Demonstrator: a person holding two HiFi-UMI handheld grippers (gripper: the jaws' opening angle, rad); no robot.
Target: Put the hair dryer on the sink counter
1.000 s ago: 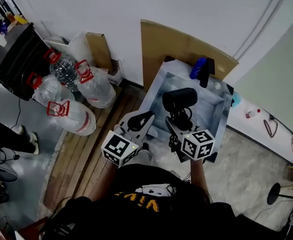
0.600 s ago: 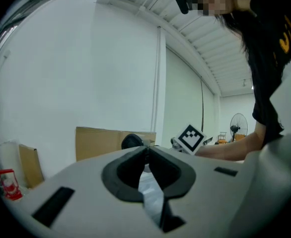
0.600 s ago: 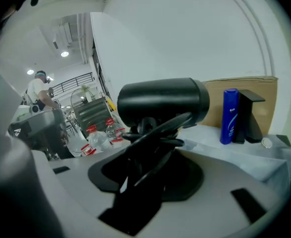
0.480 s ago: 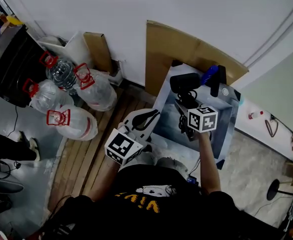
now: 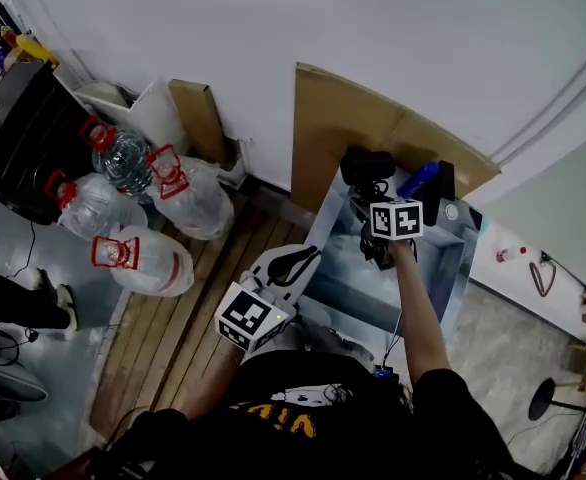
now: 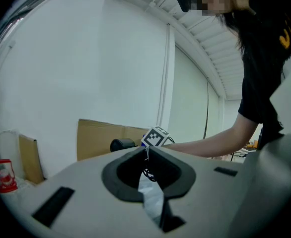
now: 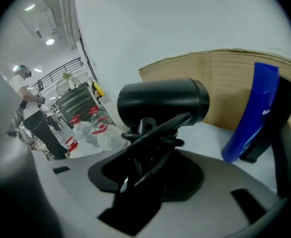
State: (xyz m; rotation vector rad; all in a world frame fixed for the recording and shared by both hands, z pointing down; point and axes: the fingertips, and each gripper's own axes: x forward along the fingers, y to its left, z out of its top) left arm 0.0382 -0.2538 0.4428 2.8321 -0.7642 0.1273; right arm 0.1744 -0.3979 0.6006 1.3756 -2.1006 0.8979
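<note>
A black hair dryer [image 5: 366,166] with its cord wound round the handle hangs over the back left corner of the steel sink counter [image 5: 457,236]. My right gripper [image 5: 372,198] is shut on the handle. In the right gripper view the dryer [image 7: 163,103] fills the middle, its barrel lying across above my jaws [image 7: 153,135]. My left gripper [image 5: 308,255] hovers by the sink's front left edge, shut with nothing in it. In the left gripper view the dryer [image 6: 121,144] shows just beyond the closed tips [image 6: 146,151]. I cannot tell whether the dryer touches the counter.
A blue dispenser [image 5: 420,179] stands at the back of the sink, close to the right of the dryer [image 7: 254,110]. Brown cardboard [image 5: 343,108] leans on the wall behind. Several large water bottles [image 5: 133,208] lie on the floor at left.
My right gripper has carried the hair dryer from the sink's near side to its back left corner. The left gripper has stayed about where it was.
</note>
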